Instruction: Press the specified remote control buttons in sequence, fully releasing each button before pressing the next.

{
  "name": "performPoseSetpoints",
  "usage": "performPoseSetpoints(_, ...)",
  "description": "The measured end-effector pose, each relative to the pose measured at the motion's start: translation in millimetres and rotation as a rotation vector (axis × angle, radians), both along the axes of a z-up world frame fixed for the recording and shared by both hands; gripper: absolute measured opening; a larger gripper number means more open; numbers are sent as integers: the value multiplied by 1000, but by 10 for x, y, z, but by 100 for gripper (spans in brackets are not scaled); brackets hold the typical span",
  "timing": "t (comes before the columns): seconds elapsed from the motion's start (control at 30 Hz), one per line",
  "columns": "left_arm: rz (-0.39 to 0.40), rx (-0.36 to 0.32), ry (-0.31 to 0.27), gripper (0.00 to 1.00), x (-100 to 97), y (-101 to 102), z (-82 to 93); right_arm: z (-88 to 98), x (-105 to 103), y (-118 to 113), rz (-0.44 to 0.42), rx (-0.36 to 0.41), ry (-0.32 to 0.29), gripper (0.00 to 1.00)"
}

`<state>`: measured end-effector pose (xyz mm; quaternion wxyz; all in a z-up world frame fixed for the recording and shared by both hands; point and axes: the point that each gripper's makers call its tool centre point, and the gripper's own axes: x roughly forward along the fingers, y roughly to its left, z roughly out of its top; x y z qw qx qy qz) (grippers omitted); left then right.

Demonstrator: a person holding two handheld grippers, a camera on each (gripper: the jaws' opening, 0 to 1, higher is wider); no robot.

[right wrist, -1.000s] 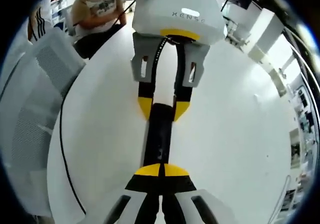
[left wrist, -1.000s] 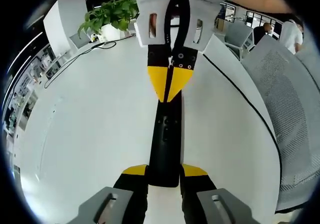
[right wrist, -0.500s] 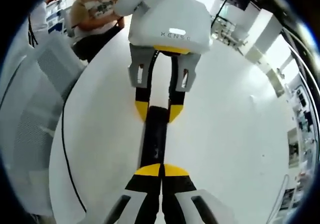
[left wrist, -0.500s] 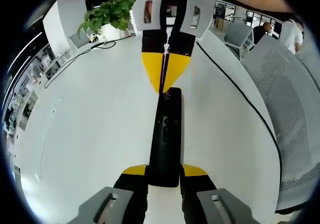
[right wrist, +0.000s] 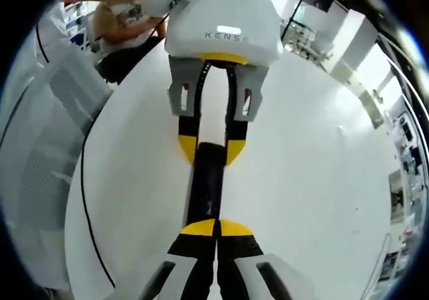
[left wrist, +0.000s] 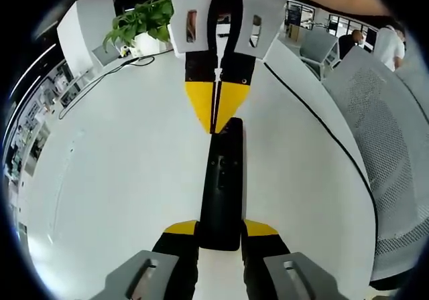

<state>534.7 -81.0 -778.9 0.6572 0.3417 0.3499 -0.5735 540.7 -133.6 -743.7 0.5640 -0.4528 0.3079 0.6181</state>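
Note:
A long black remote (left wrist: pixel 221 179) lies lengthwise above the white table (left wrist: pixel 120 179). My left gripper (left wrist: pixel 221 230) is shut on its near end, a yellow-tipped jaw on each side. From the top of the left gripper view, my right gripper (left wrist: pixel 214 127) comes in shut, its yellow tips together at the remote's far end; whether they touch it I cannot tell. In the right gripper view, the right gripper (right wrist: pixel 216 228) is shut at the bottom, with the remote (right wrist: pixel 204 186) running away from it to the left gripper (right wrist: pixel 209 151), which clamps it.
A potted plant (left wrist: pixel 144 19) and a black cable (left wrist: pixel 100 79) lie at the far side of the table. Another cable (left wrist: pixel 322 122) follows the table's right edge, beside a grey mesh chair (left wrist: pixel 389 146). People (left wrist: pixel 392 42) stand behind.
The right gripper, still shut, has drawn back from over the remote's upper buttons to its far end, uncovering that end. The left gripper keeps its hold.

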Motion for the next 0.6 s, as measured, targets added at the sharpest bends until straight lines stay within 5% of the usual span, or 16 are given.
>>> performPoseSetpoints(0.6, 0, 3, -1, 23, -1, 3, -1, -41, 5, 64, 25, -4, 11, 0)
